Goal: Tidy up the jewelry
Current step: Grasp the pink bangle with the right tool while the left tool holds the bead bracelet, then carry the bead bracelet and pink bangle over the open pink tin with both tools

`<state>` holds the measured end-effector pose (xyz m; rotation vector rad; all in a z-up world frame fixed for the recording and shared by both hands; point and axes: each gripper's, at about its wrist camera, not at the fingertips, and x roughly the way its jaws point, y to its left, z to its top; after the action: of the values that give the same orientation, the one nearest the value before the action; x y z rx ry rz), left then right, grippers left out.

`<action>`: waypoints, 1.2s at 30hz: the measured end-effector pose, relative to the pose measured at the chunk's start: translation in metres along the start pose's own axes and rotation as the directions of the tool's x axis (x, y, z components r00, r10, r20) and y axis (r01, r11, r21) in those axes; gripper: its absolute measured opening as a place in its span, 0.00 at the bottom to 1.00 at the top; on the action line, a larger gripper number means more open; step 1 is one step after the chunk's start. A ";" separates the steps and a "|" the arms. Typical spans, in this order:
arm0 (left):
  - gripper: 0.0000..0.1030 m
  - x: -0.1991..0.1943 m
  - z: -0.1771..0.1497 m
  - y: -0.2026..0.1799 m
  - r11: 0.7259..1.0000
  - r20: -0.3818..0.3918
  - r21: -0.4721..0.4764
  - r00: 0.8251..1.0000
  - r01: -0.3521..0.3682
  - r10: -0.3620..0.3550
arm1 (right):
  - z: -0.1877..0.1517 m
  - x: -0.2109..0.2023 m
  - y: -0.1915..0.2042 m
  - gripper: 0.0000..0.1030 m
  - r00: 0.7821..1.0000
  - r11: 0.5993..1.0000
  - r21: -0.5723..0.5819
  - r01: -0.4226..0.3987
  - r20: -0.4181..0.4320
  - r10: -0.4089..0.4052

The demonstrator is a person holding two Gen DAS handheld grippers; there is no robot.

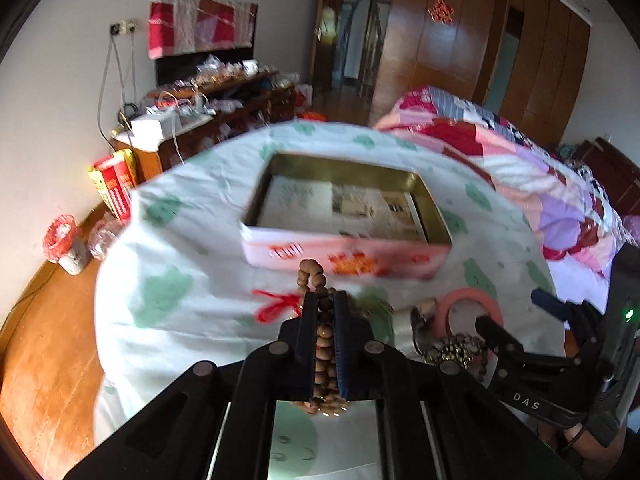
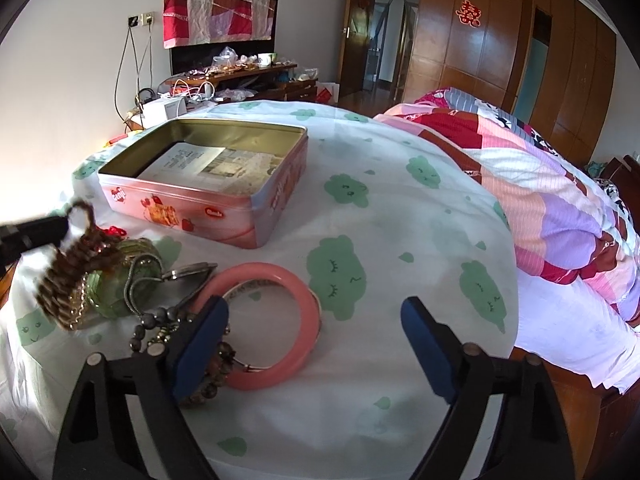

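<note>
The left gripper (image 1: 325, 300) has its two fingers (image 1: 309, 320) clamped together on one strand of brown wooden beads (image 1: 324, 332), which runs up between the pads and loops out beyond their tips. In the right wrist view that same bundle of brown beads hangs in the air at the left edge, blurred, above the sheet.

The right gripper (image 2: 314, 344) hangs low over the bed with its two blue-padded fingers (image 2: 200, 344) wide apart and nothing pressed between them. Its left finger stands in front of a small heap of jewelry, and the gap between the fingers lies over one pink bangle (image 2: 276, 324) and bare sheet.

The bangle lies flat on the white sheet with green cloud prints (image 2: 400, 240). Touching its near left side is a tangle of dark beaded bracelets (image 2: 208, 364); how many cannot be told. Just left of it lie one grey metal ring-shaped piece (image 2: 188, 276) and one pale green round purse with a chain edge (image 2: 132, 284), with a scrap of red cord (image 2: 114, 232) beyond it.

Farther back, well apart from the heap, sits one open pink tin box (image 2: 224, 216), lidless, with printed paper (image 2: 208, 168) lying flat on its bottom and no jewelry visible in it.

To the right lies one patchwork quilt (image 2: 560, 200) in pink, red and lilac. Beyond the bed stand a cluttered wooden dresser (image 2: 248, 76), a wooden wardrobe (image 2: 500, 40) and an open doorway (image 2: 384, 40).
</note>
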<state>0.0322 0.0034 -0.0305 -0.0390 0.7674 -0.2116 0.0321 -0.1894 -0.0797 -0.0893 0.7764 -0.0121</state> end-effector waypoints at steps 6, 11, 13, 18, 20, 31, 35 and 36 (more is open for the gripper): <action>0.06 -0.003 0.001 0.010 0.997 0.038 0.019 0.996 -0.077 0.076 | -0.001 0.005 -0.004 0.75 1.000 1.000 0.003 -0.007 -0.020 0.007; 0.06 0.008 -0.006 0.016 0.997 0.006 0.009 0.997 -0.072 0.072 | -0.002 0.010 -0.005 0.70 0.999 1.000 -0.004 0.000 -0.036 0.000; 0.06 0.009 -0.008 0.017 0.998 0.002 0.010 0.998 -0.067 0.067 | -0.003 0.012 -0.003 0.69 0.999 1.000 -0.016 0.002 -0.046 -0.003; 0.06 0.011 -0.011 0.014 0.998 -0.006 0.016 0.998 -0.056 0.056 | -0.008 0.022 -0.006 0.49 0.996 1.000 -0.007 -0.028 -0.082 0.028; 0.06 0.011 -0.011 0.013 0.998 -0.009 0.017 0.999 -0.053 0.053 | -0.008 0.023 -0.011 0.24 0.994 0.998 0.017 -0.061 -0.084 0.062; 0.06 0.004 -0.008 0.012 0.999 0.013 0.022 0.999 -0.050 0.049 | -0.002 0.002 -0.010 0.12 0.997 0.997 0.013 -0.079 -0.004 0.079; 0.06 -0.007 -0.002 0.012 0.999 0.044 0.022 0.998 -0.048 0.047 | 0.003 0.001 -0.011 0.12 0.998 0.998 0.002 -0.063 0.016 0.063; 0.06 -0.009 0.000 0.012 0.999 0.051 0.021 0.998 -0.049 0.048 | 0.005 -0.001 -0.012 0.12 0.998 0.998 -0.001 -0.059 0.027 0.060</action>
<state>0.0277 0.0176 -0.0257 -0.0043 0.7150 -0.1729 0.0350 -0.2009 -0.0742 -0.0664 0.7522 0.0455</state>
